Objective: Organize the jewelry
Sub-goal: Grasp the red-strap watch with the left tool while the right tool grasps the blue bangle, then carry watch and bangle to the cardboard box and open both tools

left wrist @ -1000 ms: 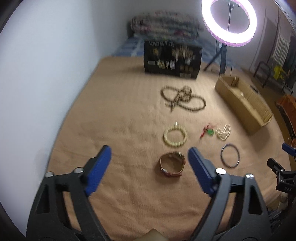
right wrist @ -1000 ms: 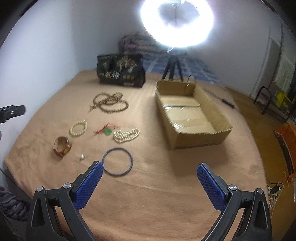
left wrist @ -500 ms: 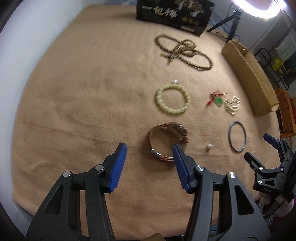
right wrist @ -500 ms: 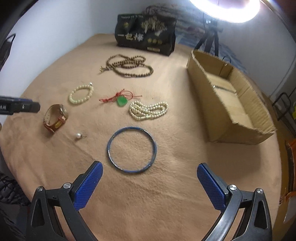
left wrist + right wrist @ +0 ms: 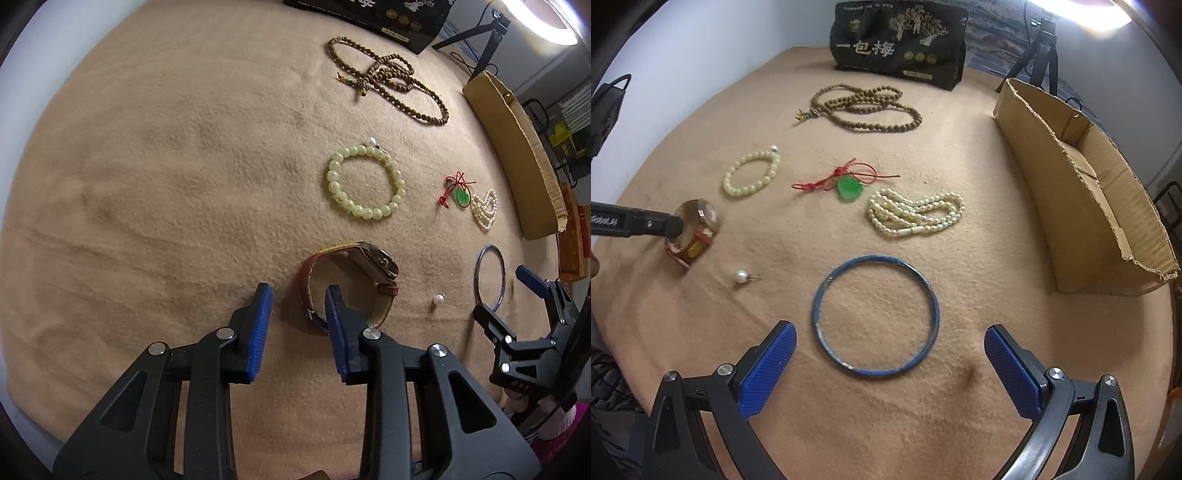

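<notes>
left wrist: left claw (image 5: 297,306) closing around watch (image 5: 351,284) strap | right wrist: right claw (image 5: 888,363) released; box (image 5: 1082,192) interior

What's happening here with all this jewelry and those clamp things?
A person is sorting jewelry spread on a tan cloth, with a clamp tool in each hand. The left gripper is at the wristwatch, its jaws closing around the strap near the buckle. The right gripper hangs over the blue bangle, jaws wide open, gripping nothing. The cardboard box stands nearby.
</notes>
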Available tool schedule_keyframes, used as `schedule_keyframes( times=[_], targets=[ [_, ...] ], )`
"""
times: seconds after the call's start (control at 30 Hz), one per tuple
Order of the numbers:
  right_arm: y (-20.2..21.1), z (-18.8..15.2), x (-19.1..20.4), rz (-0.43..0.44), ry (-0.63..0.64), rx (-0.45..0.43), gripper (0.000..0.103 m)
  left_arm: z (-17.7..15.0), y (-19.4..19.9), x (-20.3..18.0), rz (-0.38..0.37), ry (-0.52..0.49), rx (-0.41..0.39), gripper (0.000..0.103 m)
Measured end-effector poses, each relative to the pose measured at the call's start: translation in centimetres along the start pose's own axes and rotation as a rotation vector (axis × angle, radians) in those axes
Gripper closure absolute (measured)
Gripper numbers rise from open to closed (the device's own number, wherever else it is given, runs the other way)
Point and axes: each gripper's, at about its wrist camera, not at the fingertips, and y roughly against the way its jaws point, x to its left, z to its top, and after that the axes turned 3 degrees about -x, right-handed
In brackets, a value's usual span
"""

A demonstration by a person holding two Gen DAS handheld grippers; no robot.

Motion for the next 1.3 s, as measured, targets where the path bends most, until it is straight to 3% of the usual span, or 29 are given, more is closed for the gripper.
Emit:
schedule_keyframes(
  times=[0.23, 0.3, 0.47, 0.83, 1.3],
  targets=[
    [-1.0, 0.1, -0.7, 0.027, -0.031, 0.035, 0.002, 0.2, -0.6, -0.1, 0.0, 0.004, 0.011, 0.088],
    [-1.0, 0.2, -0.4, 0.036, -0.014, 0.042, 0.008, 0.1, -0.7, -0.3, 0.0, -0.005, 0.012, 0.094],
    [-0.6, 0.6, 0.3, 0.058, 0.025, 0.034, 0.029, 0.1, -0.6, -0.6, 0.009, -0.021, 0.001, 0.097],
    [1.0, 0.3, 0.0, 0.069, 0.014, 0.001, 0.03, 0.6, 0.7, -2.0, 0.013, -0.033, -0.059, 0.1],
    [6.4, 1.9, -1.9, 0.038, 0.002, -0.131, 0.03, 2.6, 4.7, -6.5, -0.077, -0.04, -0.183, 0.1]
  ],
)
